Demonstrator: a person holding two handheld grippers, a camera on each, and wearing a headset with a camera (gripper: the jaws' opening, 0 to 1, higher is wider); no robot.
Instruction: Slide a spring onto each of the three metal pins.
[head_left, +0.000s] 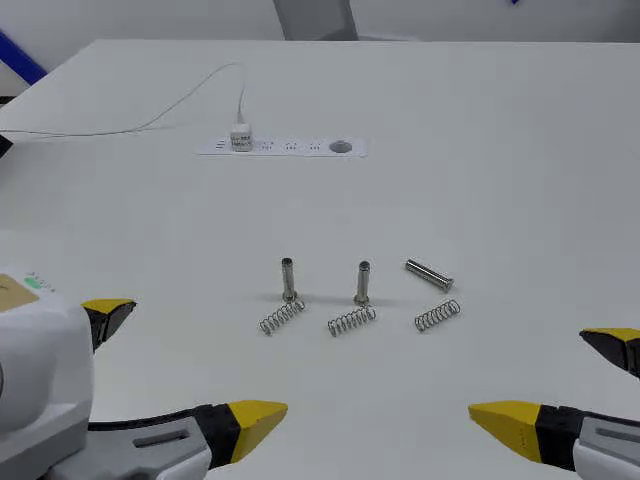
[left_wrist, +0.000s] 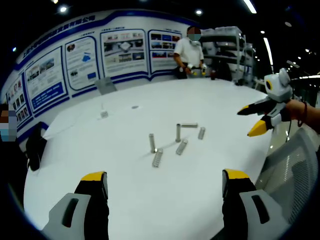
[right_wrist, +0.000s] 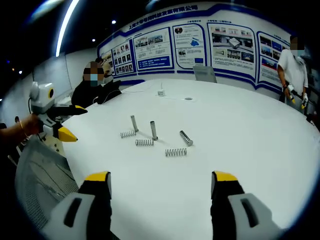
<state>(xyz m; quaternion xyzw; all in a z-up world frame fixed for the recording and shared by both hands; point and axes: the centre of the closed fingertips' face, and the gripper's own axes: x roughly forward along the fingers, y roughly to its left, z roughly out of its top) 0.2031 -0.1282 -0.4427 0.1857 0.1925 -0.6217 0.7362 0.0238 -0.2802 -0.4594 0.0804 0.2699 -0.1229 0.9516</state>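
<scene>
White tabletop (head_left: 480, 180) holds the middle pin (head_left: 362, 282) upright, the left pin (head_left: 288, 279) upright beside it and the right pin (head_left: 428, 274) lying flat on its other side, with three springs (head_left: 352, 320) just in front. Nearer than the middle pin, the left hand-held gripper (head_left: 185, 365) and right hand-held gripper (head_left: 555, 380) gape wide, empty. Best to pinch one spring lightly mid-coil, steadying its pin with the other gripper

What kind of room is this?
Probably a company showroom or lab meeting room: there is a big white table with a socket strip on it, and a curved wall of information posters.
</scene>
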